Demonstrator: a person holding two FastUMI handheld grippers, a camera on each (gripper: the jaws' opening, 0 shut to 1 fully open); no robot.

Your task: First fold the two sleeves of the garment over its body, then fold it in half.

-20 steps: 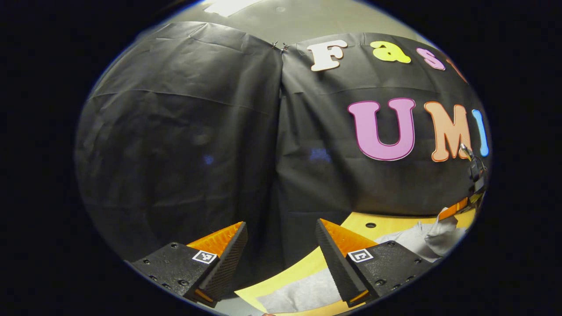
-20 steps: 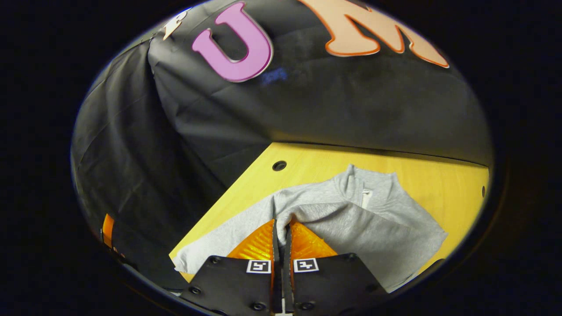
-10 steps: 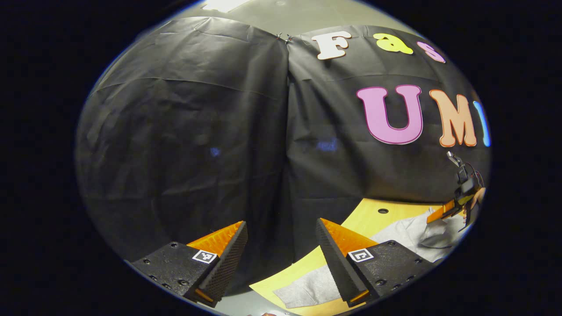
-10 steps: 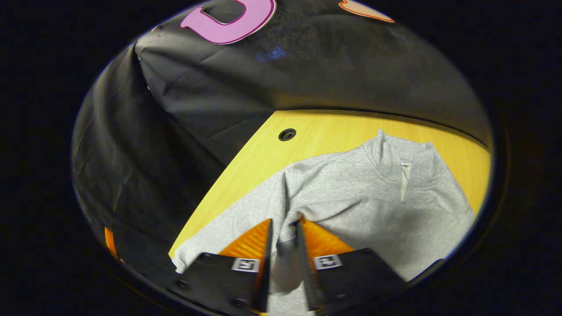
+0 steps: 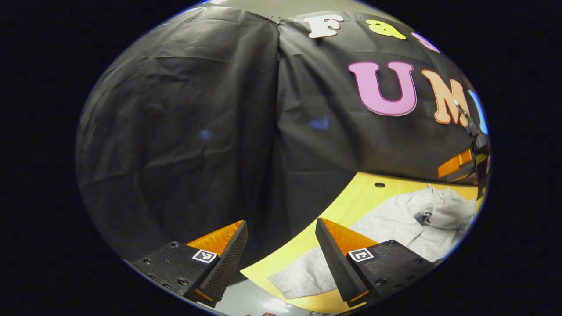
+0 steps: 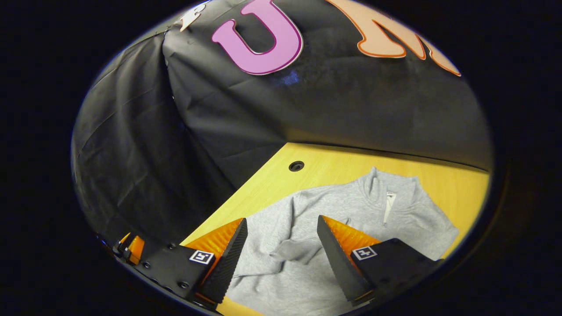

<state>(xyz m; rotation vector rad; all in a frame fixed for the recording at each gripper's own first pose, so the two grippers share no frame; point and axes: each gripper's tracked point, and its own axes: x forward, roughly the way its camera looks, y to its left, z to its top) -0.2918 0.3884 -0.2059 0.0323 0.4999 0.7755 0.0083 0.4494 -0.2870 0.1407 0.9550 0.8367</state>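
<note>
Sweatshirt, grey, quarter-zip collar: lies flat on the yellow wooden table, collar toward the black booth wall. You have just let go of one sleeve; a second ago your right gripper was pinched on it, and now that sleeve rests folded across the chest, its cuff end between the right gripper's fingers but untouched.

Table: one round hole near the back edge, beyond the garment's shoulder.

Right gripper: jaws wide apart, empty, raised a little above the body of the garment. In the left gripper view you see it at the far right edge, above the collar.

Left gripper: jaws wide apart, empty, held off the near corner of the table, pointing mostly at the wall. The other sleeve's end lies just beyond its right finger, at the table's near edge, apparently still stretched out.

Status, as a judgement: first sleeve fold done and released; second sleeve not yet folded. Your left gripper is the nearer one for it. Half-fold remains after that.
</note>
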